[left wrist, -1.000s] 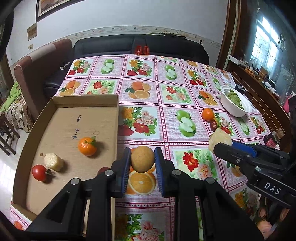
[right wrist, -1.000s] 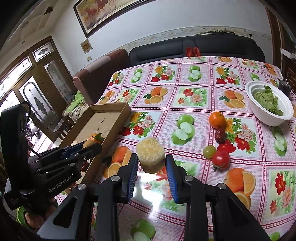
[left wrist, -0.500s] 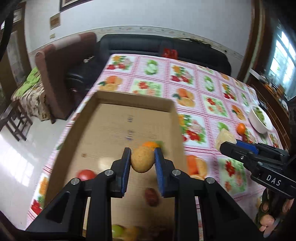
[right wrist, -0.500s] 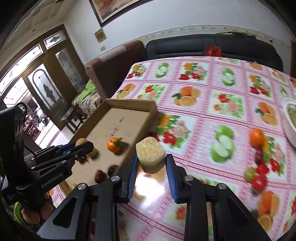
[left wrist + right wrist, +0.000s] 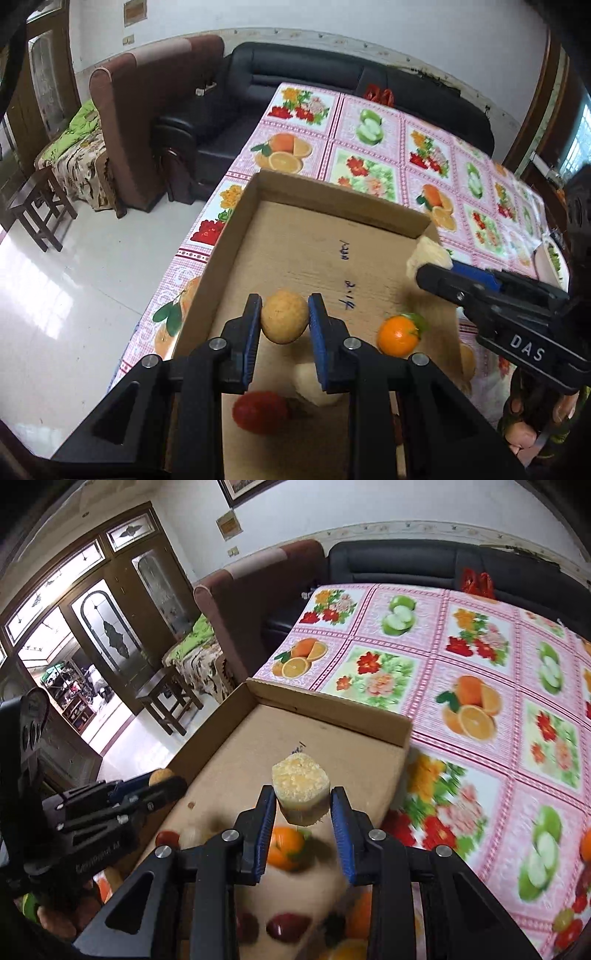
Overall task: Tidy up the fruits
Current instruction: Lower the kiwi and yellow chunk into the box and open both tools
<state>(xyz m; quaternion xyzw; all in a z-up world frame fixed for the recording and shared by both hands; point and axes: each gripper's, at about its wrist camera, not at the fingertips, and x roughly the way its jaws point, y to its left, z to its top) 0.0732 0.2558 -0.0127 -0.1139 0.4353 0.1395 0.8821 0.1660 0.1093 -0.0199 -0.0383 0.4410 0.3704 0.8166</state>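
My left gripper is shut on a round tan fruit and holds it above the left part of the cardboard box. My right gripper is shut on a pale yellow corn chunk above the box's middle. In the box lie an orange, a red tomato and a pale chunk. The orange also shows under my right gripper. The right gripper appears in the left wrist view, the left one in the right wrist view.
The box sits at the left edge of a table with a fruit-print cloth. A dark sofa and a brown armchair stand beyond. More fruit lies on the cloth at far right. A wooden stool stands on the floor.
Both grippers have moved left from over the cloth to above the box, each still holding its item. The view has swung toward the table's left edge.
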